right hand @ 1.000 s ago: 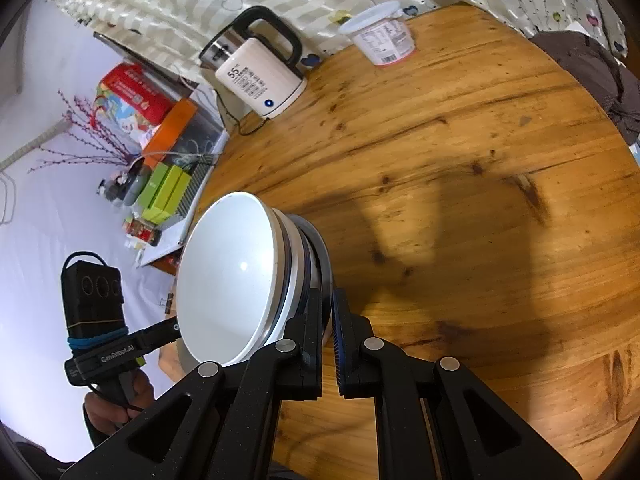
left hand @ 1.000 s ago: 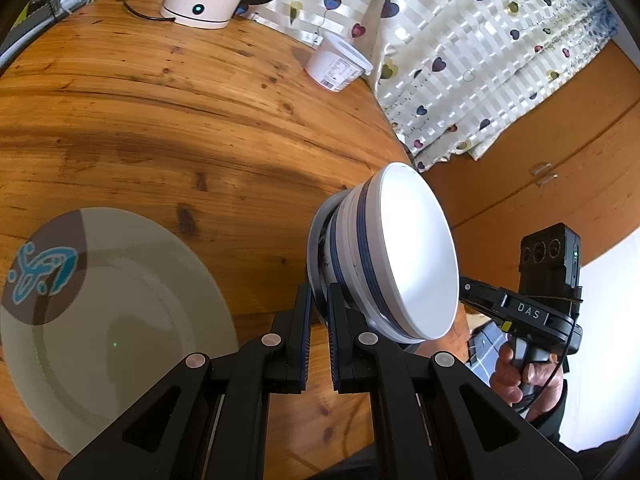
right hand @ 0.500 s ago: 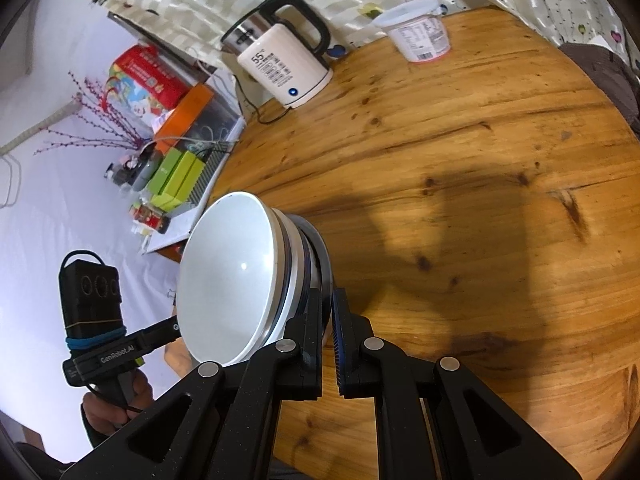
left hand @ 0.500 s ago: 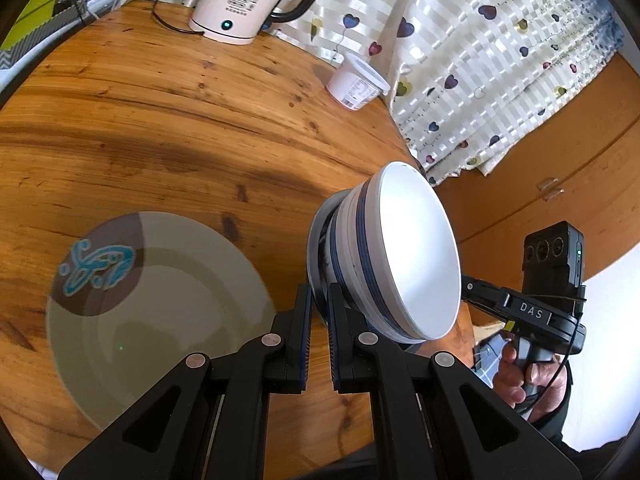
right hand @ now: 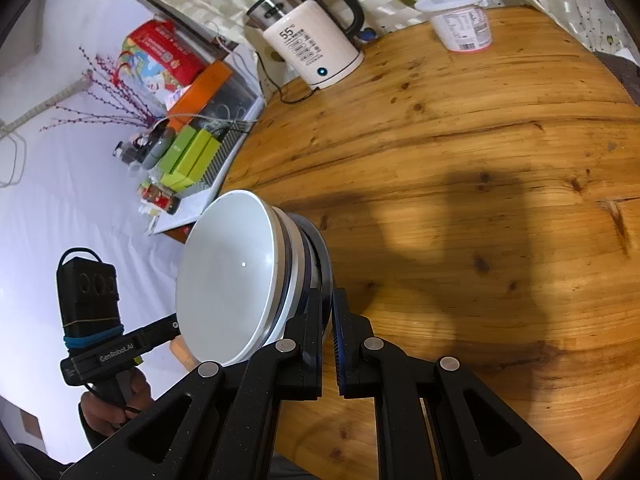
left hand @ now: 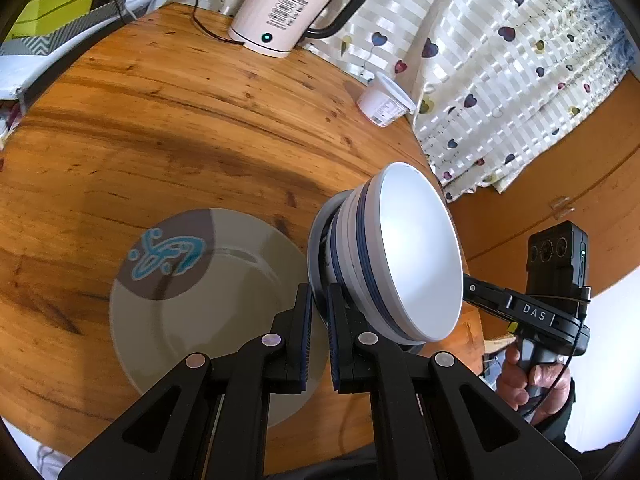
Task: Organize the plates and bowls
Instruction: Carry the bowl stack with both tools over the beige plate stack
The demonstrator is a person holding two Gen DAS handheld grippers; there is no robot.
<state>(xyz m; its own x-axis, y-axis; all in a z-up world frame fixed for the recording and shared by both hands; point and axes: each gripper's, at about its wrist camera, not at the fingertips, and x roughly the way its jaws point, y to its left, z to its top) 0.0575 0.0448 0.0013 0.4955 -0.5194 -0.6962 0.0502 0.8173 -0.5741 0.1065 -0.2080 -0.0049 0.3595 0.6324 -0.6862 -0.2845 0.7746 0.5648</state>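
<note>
Bowls nested on a grey-rimmed plate make up the stack (left hand: 400, 256) that both grippers carry above the round wooden worktop (left hand: 160, 120). The left gripper (left hand: 319, 312) is clenched on the plate's rim at one side, and the right gripper (right hand: 327, 312) is clenched on the rim at the opposite side, so the stack hangs between them, clear of the wood. The likely step is to bring it over the large decorated plate (left hand: 192, 304) lying flat on the worktop, just beside the stack in the left wrist view. Doing it well means keeping both grips level with each other so the bowls do not slide, centring the stack over the plate, and lowering it evenly before letting go. The topmost bowl (right hand: 228, 284) is white inside and empty. The decorated plate holds nothing either. A lidded white tub (right hand: 460, 20) stands near the far edge; its contents cannot be seen.
</note>
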